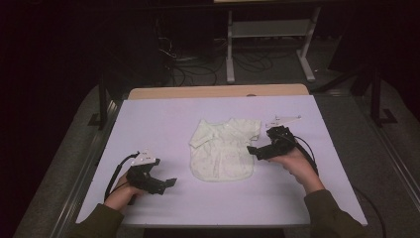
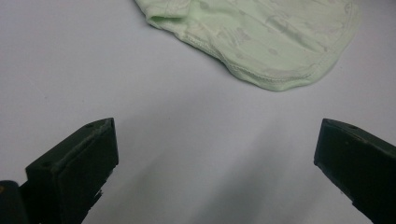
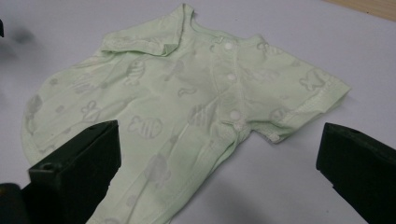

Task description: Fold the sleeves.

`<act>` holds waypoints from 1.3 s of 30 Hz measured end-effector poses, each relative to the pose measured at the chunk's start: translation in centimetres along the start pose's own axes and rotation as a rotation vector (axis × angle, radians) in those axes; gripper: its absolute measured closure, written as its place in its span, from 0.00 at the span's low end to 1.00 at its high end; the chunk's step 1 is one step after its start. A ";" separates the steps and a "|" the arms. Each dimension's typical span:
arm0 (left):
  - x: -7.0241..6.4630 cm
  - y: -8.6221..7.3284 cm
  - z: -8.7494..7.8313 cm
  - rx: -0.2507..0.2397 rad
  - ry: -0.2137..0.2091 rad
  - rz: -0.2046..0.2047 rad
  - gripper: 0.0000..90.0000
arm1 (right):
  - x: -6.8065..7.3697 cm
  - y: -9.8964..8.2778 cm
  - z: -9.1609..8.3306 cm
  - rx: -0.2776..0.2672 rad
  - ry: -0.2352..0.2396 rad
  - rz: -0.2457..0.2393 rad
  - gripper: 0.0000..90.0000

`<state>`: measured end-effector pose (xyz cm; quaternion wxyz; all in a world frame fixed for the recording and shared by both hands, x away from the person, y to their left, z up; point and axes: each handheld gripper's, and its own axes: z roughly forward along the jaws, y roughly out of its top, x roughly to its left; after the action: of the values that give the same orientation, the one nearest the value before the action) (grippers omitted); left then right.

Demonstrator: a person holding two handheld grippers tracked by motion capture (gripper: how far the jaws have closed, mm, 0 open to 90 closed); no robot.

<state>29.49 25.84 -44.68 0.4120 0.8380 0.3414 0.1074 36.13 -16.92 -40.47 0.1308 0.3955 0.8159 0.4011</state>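
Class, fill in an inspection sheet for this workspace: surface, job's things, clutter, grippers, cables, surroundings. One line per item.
Surface: white table cover, flat, over a wooden top.
Job's things: pale green baby shirt, spread flat, snaps at the front, one sleeve folded over.
Clutter: nothing seen.
Grippers: left gripper open, short of the shirt's hem; right gripper open at the shirt's edge, its fingers over the cloth.
Cables: one black cable trails from each gripper; more lie on the floor beyond.
Surroundings: dark room, white shelf frame behind.
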 end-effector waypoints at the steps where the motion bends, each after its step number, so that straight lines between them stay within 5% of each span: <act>1: 0.0 0.0 0.0 0.000 0.000 0.000 0.00 | -0.1 0.1 0.1 -0.001 0.001 -0.001 0.00; 39: 0.0 0.0 0.1 0.001 0.002 -0.002 0.00 | -2.2 2.7 2.3 -0.019 -0.041 0.017 0.00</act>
<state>29.49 25.77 -44.73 0.4112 0.8378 0.3426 0.1076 40.21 -16.28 -40.14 0.1478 0.4092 0.8059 0.4015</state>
